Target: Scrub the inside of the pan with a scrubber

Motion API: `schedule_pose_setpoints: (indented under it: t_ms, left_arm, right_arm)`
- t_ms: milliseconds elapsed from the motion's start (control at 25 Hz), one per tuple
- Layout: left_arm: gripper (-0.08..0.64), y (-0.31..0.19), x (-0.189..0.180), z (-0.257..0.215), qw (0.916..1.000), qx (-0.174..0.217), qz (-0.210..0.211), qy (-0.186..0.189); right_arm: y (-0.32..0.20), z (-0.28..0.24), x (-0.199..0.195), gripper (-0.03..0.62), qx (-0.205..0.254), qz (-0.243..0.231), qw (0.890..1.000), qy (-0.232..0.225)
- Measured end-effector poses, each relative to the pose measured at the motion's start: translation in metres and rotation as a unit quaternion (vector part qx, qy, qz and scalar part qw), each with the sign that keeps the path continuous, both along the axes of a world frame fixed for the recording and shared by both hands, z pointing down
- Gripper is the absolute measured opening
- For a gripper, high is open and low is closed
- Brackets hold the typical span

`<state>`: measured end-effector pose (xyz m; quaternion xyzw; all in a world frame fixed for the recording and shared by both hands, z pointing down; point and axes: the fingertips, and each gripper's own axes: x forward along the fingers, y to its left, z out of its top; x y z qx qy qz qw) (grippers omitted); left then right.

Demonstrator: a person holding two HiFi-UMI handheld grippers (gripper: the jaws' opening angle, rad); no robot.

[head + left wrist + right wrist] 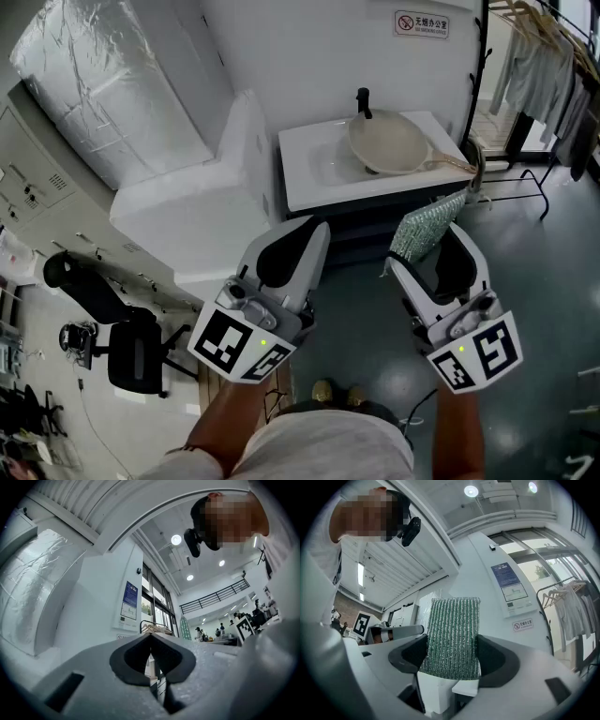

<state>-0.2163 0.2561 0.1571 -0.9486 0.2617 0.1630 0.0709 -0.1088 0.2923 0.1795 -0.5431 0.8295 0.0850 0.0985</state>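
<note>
A beige pan (387,142) lies tilted in the basin of a white sink unit (309,178) ahead of me, its wooden handle (452,166) pointing right. My right gripper (433,246) is shut on a green ribbed scrubber (425,226), held well short of the sink, in front of its lower right corner. In the right gripper view the scrubber (453,637) stands upright between the pads, pointing upward. My left gripper (298,246) is shut with nothing in it, level with the right one; in its own view the pads (151,654) meet.
A black tap (363,101) stands behind the pan. A large white foam block (202,206) sits left of the sink, and a plastic-wrapped bundle (103,75) behind it. A clothes rack with hanging garments (544,66) is at the right. A black office chair (117,323) stands at the lower left.
</note>
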Motion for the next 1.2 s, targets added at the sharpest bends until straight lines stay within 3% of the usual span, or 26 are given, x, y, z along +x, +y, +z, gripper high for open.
schedule_pose_setpoints:
  t_ms: [520, 1200]
  left_arm:
    - [0.015, -0.012, 0.01, 0.002, 1.0, -0.005, -0.008, 0.002]
    - [0.016, -0.018, 0.052, 0.012, 0.9995, -0.003, -0.031, -0.005]
  right_arm:
    - [-0.006, -0.001, 0.014, 0.339, -0.003, -0.004, 1.0, -0.006]
    - [-0.009, 0.006, 0.07, 0.339, -0.002, -0.007, 1.0, 0.006]
